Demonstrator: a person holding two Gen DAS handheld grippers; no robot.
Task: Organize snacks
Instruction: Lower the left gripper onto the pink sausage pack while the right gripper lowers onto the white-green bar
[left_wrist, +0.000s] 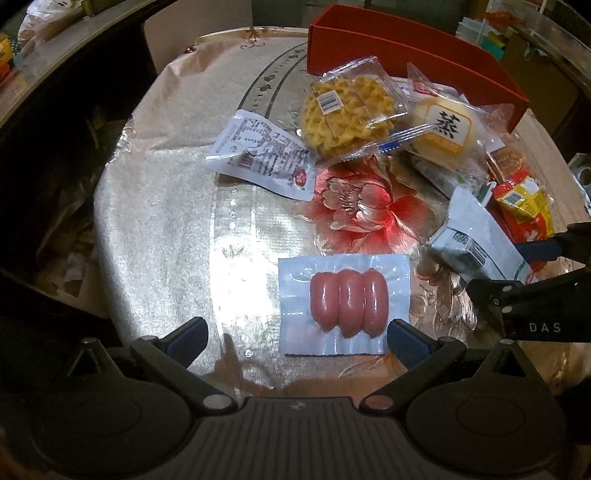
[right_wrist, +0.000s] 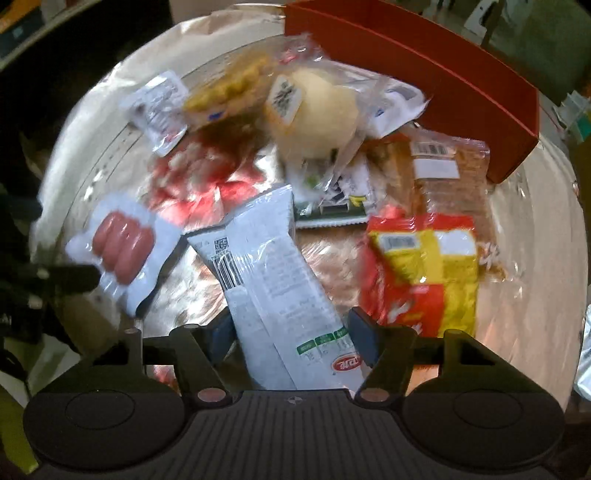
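The right gripper has its jaws about half closed around the long white packet, pads at the packet's sides. I can't tell if they're actually pinching yet, since that view is smeared.

The left gripper is spread wide and empty, with the sausage pack lying flat just ahead between its fingers.

What could go wrong: that white wrapper looks slick and puffy, so a grab near one end might let it slide out or swing and knock the red-and-yellow bag just right of the jaws.

Count: one sausage pack with three sausages, one waffle pack, one bun, one small white sachet, and one red box far ahead.
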